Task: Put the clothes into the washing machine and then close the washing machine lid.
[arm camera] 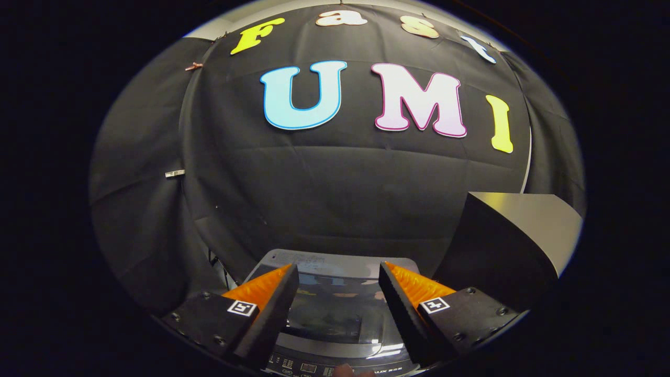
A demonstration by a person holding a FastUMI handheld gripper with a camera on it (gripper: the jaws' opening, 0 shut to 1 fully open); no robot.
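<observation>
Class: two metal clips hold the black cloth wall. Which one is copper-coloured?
The upper clip; the lower clip is silver. The gripper hangs open above the washing machine.

1. On my hand-held gripper [339,272], whose spread fingers hold nothing, each finger carries a square black-and-white marker [242,308], a pattern rather than words.
2. The grey washing machine [335,314] has control-panel print [314,366] too small to read.

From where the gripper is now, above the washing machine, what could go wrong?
1. The gripper is open and holds nothing, and the washing machine lid looks closed, so clothes may not go in yet.
2. The dark box stands close beside the machine; a finger could bump it.
3. A fingertip rests near the control panel and might press a button.
</observation>
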